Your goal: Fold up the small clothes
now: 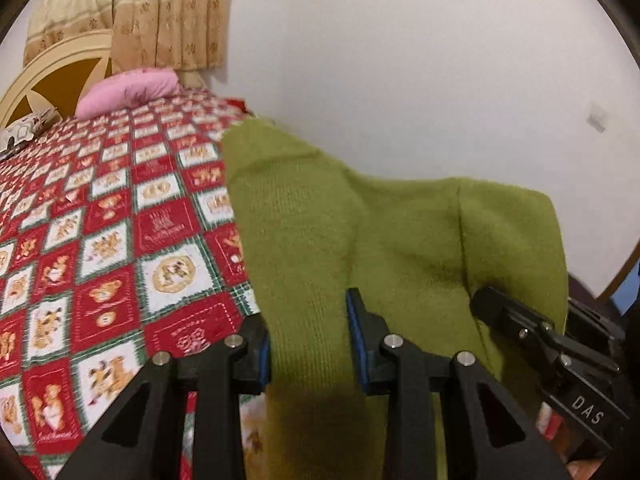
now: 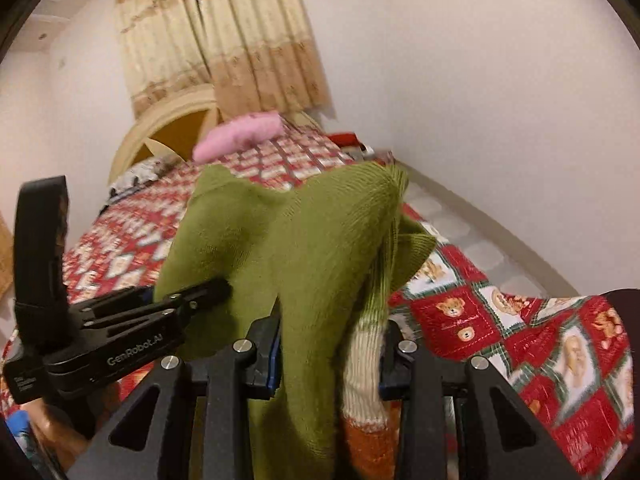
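Note:
A green knit garment [image 1: 400, 232] hangs bunched above the bed, stretched between both grippers. In the left wrist view my left gripper [image 1: 308, 320] is shut on a fold of it, with fabric filling the gap between the blue pads. My right gripper [image 1: 486, 300] bites the same cloth just to the right. In the right wrist view my right gripper [image 2: 332, 328] is shut on the green garment [image 2: 304, 240], and a cream and orange ribbed cuff [image 2: 364, 364] hangs between its fingers. The left gripper [image 2: 220, 286] pinches the cloth at the left.
Below lies a bed with a red and white teddy-bear bedspread [image 1: 120, 248]. A pink pillow [image 1: 128, 90] rests by the cream headboard [image 1: 52, 76], under beige curtains [image 2: 240, 40]. A white wall [image 1: 420, 80] runs along the bed's right side, with a strip of tiled floor [image 2: 472, 240].

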Motion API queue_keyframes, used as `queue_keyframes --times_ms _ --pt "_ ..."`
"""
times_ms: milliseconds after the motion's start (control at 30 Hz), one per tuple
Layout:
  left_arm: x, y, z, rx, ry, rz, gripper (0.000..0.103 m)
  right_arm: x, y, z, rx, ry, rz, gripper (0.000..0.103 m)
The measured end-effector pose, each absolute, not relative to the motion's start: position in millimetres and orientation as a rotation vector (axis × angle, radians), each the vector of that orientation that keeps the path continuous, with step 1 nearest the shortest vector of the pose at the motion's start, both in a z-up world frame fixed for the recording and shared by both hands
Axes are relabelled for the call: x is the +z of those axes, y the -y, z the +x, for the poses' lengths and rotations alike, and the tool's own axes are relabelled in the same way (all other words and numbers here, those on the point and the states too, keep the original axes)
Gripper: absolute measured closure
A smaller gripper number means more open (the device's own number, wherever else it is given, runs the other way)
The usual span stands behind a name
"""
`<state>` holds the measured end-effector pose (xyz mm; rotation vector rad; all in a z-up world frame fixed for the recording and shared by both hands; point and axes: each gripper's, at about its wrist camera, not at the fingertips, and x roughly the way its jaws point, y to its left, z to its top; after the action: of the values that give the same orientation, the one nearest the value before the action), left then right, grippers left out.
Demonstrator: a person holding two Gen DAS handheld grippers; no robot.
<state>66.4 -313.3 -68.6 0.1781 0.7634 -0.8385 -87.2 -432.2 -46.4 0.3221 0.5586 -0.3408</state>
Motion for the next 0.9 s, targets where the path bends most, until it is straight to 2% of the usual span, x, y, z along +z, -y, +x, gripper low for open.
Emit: queue_keyframes --times_ms 200,333,367,467,500,567,633,767,867,900 --pt "-100 337 74 -0.76 -0.874 0.218 0.065 -99 490 -54 -0.352 -0.685 0.375 0.069" --pt "-105 341 73 -0.718 -0.894 0.245 0.051 -119 504 -49 -0.344 -0.72 0.426 0.069" --pt "-106 344 73 -0.703 -0.895 0.261 0.046 -120 507 -49 -0.343 -0.72 0.442 0.065" --pt "-109 349 74 -0.642 -0.879 0.318 0.032 -129 524 -50 -0.358 -0.75 0.519 0.046" --pt "-108 349 73 -0.625 -0.877 0.332 0.03 -128 524 -51 -0.351 -0.752 0.534 0.045" --pt "-107 350 75 -0.59 -0.877 0.359 0.017 -123 525 -57 -0.348 -0.746 0.543 0.045" --pt "-103 347 79 -0.566 -0.871 0.376 0.011 -108 520 -73 -0.418 -0.706 0.499 0.045" --pt "-92 334 63 -0.553 -0.85 0.41 0.01 -68 494 -120 -0.497 -0.599 0.372 0.047" --pt "-88 324 43 -0.567 -0.814 0.434 0.011 -51 457 -144 -0.462 -0.602 0.249 0.066" --pt "-87 320 39 -0.576 -0.818 0.43 0.01 -50 444 -150 -0.447 -0.611 0.221 0.067"
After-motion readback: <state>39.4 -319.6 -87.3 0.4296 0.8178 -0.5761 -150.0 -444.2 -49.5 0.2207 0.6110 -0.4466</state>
